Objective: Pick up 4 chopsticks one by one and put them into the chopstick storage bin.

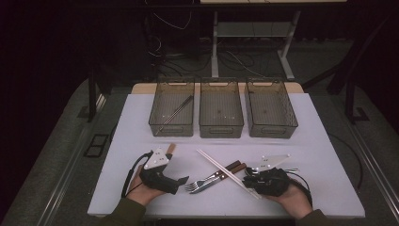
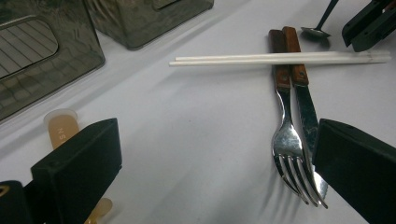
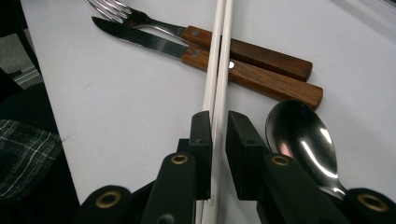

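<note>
Between the right gripper's (image 3: 219,128) narrow jaws lie two white chopsticks (image 3: 219,65), pads just apart from them. The chopsticks cross the wooden handles of a fork (image 3: 243,46) and knife (image 3: 210,56), spoon (image 3: 303,140) to the right. On the left, the left gripper (image 2: 205,177) rests with jaws spread wide, holding nothing.

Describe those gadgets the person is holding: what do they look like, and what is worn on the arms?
Each hand grips a black handheld tool. The left claw and right claw each end in two blocky black jaws. Each tool carries a pale grey three-cornered plate on top and trails a black cable. Brass-coloured rivets mark the right tool. The sleeves are dark olive.
</note>
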A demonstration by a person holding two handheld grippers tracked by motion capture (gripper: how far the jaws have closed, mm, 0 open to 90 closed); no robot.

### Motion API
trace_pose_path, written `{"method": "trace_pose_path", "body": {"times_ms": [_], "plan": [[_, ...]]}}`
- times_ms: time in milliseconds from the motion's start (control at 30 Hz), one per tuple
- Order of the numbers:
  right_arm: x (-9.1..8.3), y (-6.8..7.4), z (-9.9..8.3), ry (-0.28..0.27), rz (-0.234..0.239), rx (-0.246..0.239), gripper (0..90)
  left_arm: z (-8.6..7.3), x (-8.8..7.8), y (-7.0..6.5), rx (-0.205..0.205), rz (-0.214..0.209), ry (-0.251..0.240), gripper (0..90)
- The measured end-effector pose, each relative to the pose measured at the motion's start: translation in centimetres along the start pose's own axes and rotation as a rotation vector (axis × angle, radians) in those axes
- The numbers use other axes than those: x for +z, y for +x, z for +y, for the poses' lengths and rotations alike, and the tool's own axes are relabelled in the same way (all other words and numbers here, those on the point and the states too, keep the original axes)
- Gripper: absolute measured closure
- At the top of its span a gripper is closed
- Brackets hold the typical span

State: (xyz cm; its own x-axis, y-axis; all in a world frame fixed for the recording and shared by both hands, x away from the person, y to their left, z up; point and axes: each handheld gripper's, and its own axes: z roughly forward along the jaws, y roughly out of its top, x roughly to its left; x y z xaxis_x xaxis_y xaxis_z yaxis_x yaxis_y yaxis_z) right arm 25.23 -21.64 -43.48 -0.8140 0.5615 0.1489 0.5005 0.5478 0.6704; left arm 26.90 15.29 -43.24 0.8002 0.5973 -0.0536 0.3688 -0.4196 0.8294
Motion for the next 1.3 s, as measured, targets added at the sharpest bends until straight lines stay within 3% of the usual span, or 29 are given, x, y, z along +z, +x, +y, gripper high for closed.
{"method": "trace_pose_path", "body": {"times_ms": [1300], "plan": [[1.02, -0.19, -0.31, 0.044, -0.034, 0.008, 82.4, 0.0, -0.01, 0.0, 0.001, 0.0, 0.0, 0.2]]}}
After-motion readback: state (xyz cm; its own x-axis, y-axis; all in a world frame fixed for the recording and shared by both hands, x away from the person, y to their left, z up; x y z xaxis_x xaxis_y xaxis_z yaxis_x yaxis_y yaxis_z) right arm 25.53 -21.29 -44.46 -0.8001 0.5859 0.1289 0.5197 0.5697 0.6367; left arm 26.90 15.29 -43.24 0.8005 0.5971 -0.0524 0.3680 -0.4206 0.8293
